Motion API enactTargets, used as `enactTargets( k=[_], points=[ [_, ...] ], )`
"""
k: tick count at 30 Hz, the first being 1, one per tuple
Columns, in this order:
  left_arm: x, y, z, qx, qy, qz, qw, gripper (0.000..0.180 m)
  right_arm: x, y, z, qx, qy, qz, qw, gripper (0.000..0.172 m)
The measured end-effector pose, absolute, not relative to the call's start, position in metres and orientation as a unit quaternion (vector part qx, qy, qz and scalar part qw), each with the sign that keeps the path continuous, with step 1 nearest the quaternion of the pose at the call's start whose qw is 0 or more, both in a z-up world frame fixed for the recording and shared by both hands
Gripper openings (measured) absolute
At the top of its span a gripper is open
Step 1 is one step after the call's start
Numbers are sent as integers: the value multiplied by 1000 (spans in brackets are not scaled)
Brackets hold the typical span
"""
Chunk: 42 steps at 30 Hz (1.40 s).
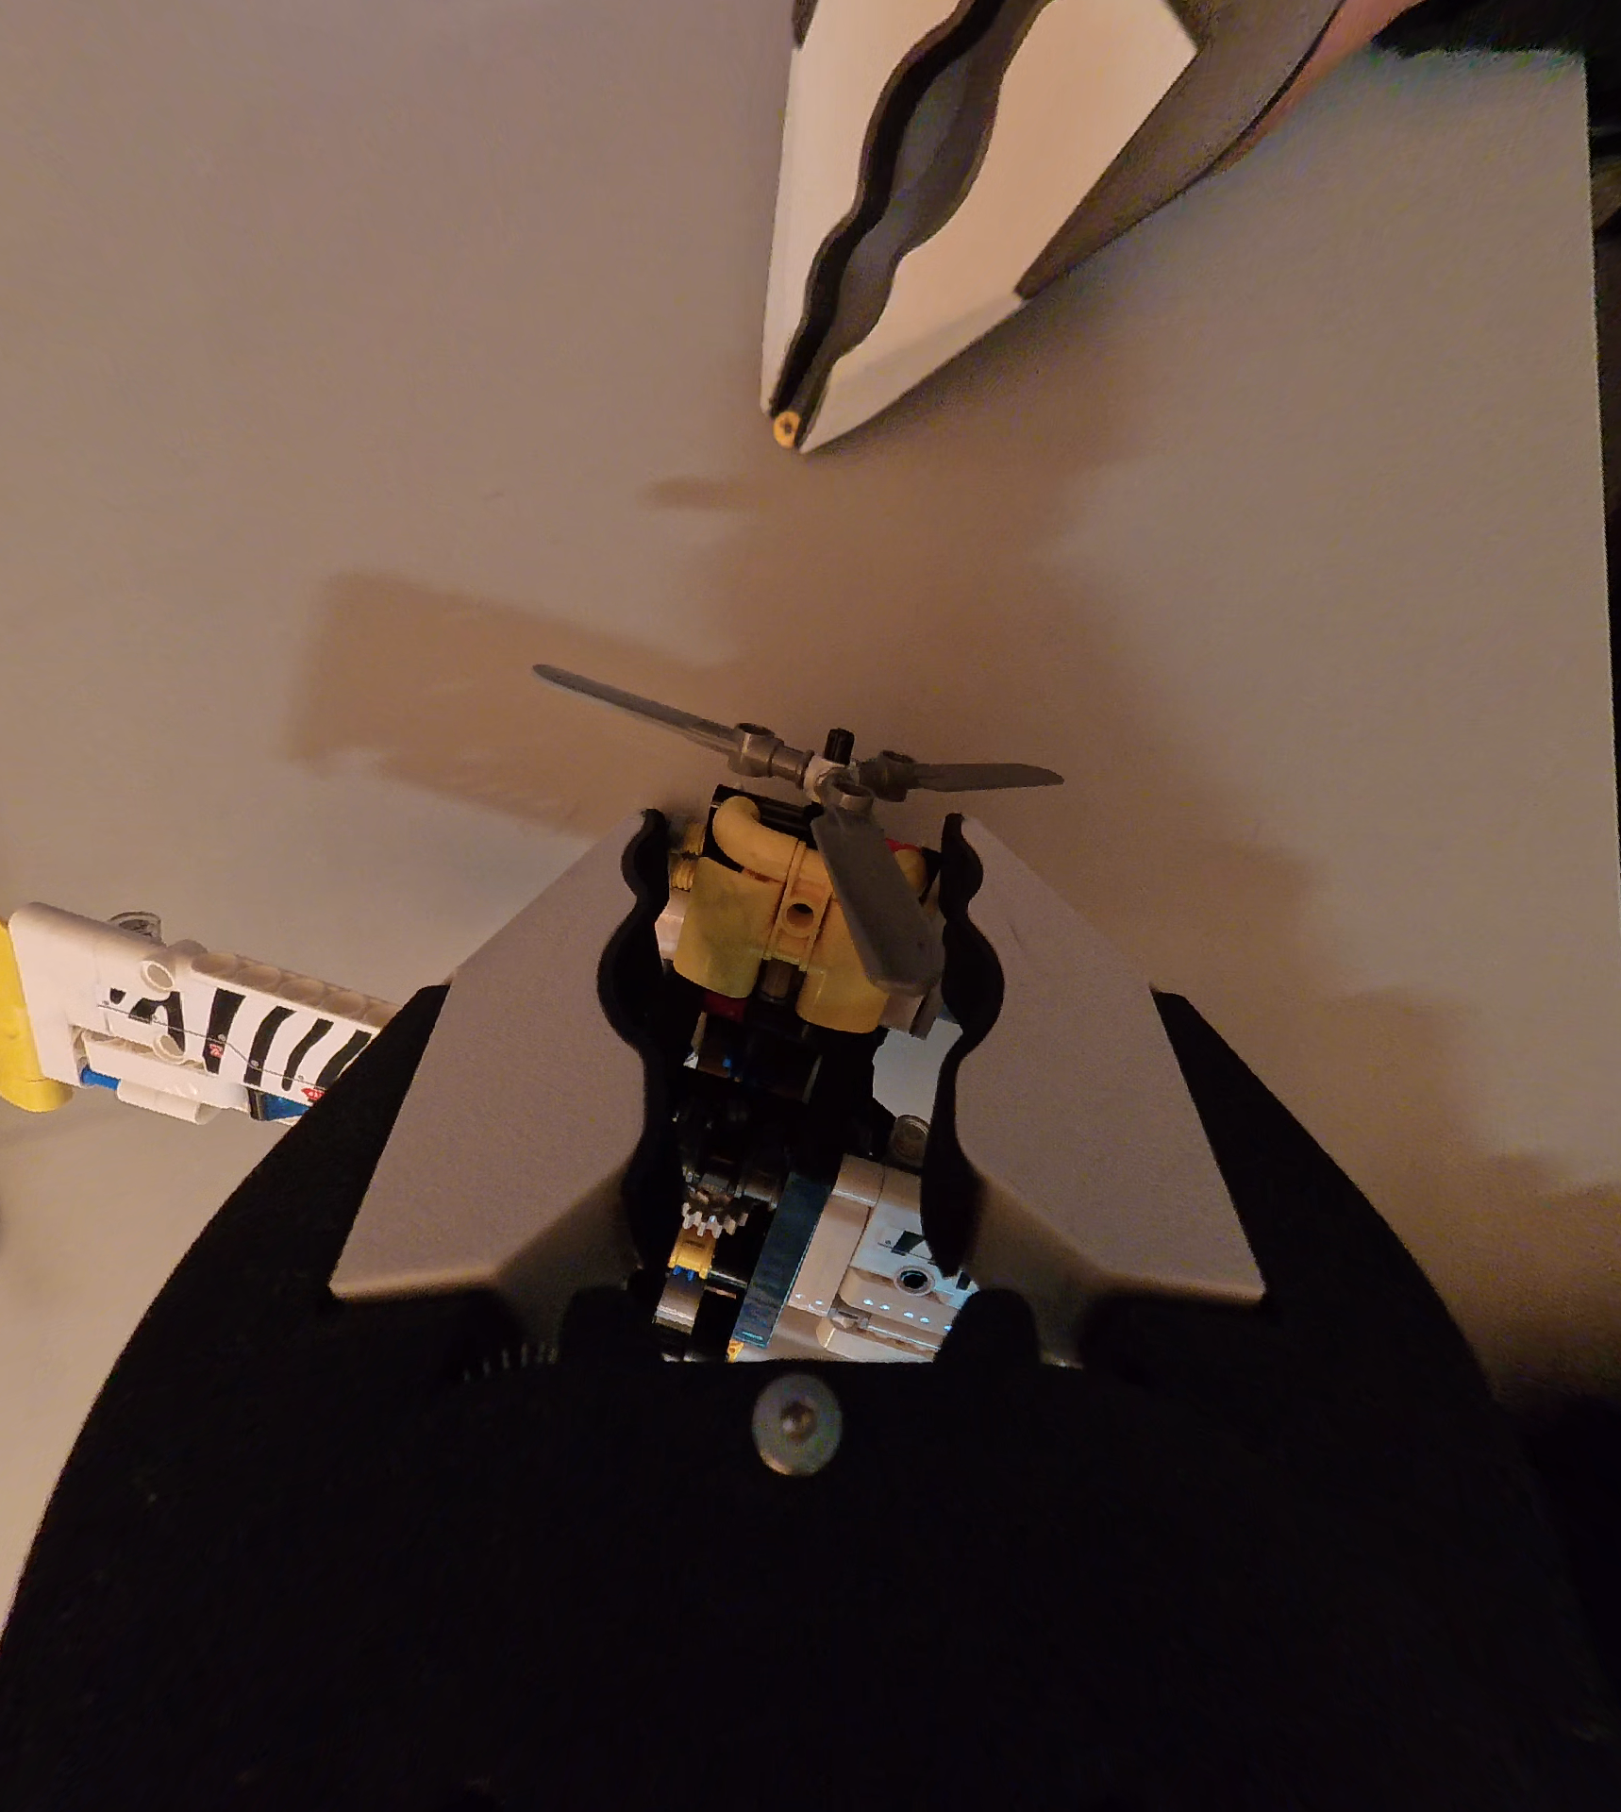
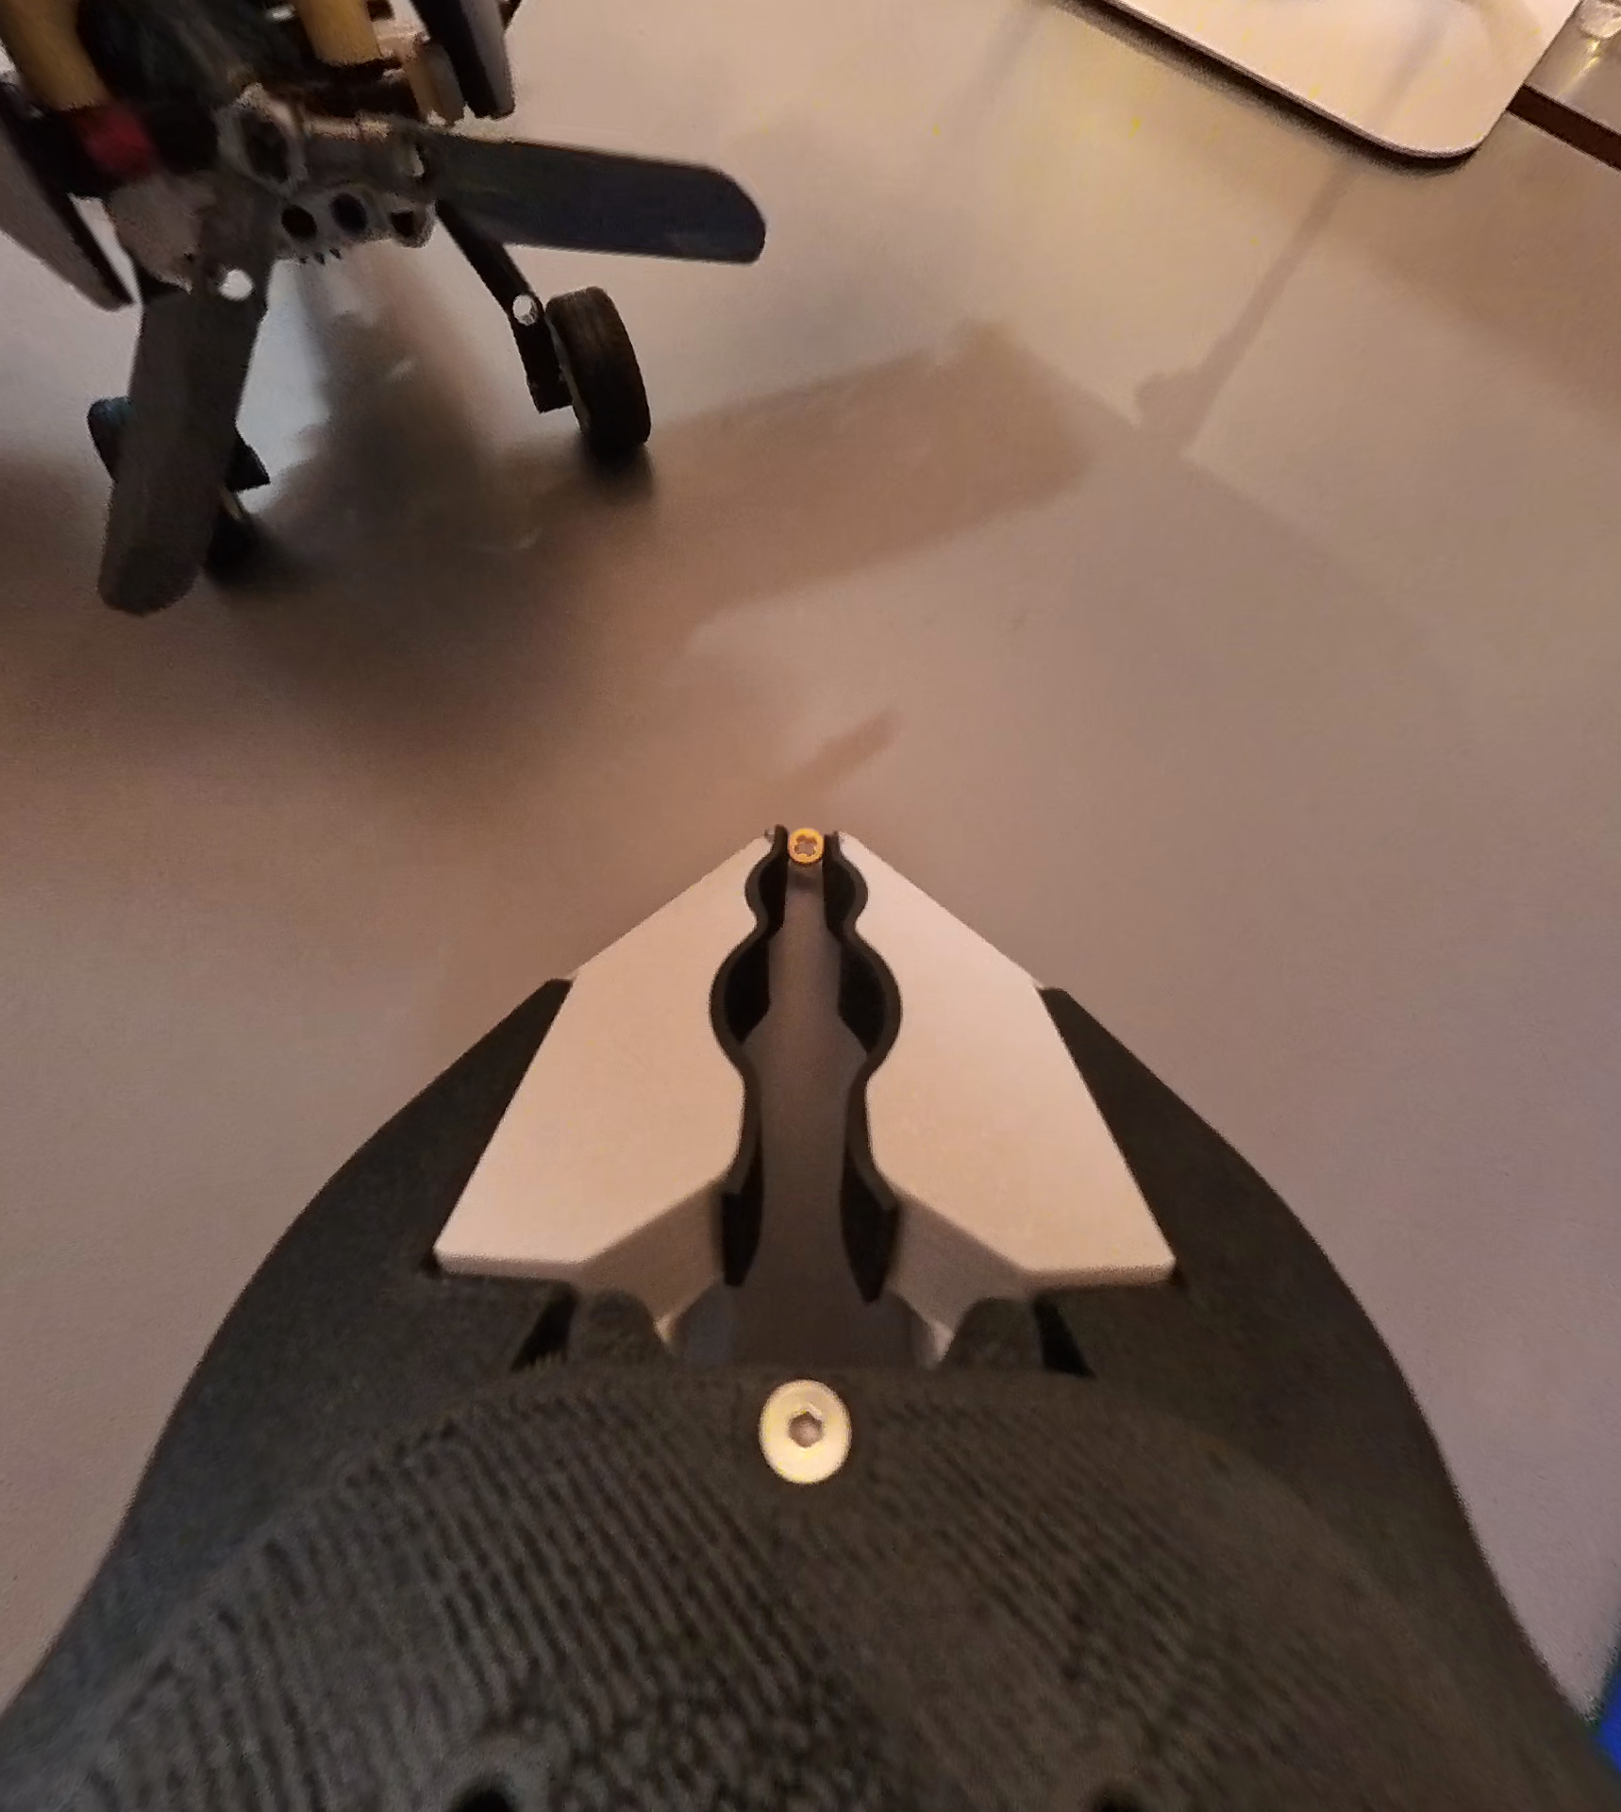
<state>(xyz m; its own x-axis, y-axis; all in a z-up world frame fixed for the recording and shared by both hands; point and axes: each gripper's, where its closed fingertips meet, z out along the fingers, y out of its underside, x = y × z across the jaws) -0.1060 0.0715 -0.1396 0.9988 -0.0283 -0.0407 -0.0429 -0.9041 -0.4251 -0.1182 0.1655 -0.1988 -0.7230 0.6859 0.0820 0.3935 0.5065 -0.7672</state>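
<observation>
Above the grey table (image 1: 297, 294), left hand-held gripper (image 1: 802, 833) clamps a toy plane (image 1: 787, 941); right hand-held gripper (image 2: 805, 841) pinches a yellow bush (image 2: 805, 845).

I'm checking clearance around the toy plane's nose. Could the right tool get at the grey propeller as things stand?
Probably yes. Bare table lies between the right tool and the propeller, which juts past the left tool gripping the plane. But its tips already pinch a small yellow ring.

Partly concealed and cropped items

Toy plane (image 1: 792, 941) fuselage hidden behind left gripper (image 1: 802, 833); striped wing (image 1: 169, 1020) partly covered; white tray (image 2: 1356, 69) edge-cropped.
</observation>
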Motion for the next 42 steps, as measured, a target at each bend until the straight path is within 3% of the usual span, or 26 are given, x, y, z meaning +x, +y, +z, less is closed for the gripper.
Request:
enactTargets(
  k=[29,42],
  points=[
    [-106,72,-140,-976,19,22,215,54,-125,161,-204,-319,-852,370,188,8],
    [-105,72,-140,-976,19,23,215,54,-128,166,-194,-305,-841,378,237,10]
  ],
)
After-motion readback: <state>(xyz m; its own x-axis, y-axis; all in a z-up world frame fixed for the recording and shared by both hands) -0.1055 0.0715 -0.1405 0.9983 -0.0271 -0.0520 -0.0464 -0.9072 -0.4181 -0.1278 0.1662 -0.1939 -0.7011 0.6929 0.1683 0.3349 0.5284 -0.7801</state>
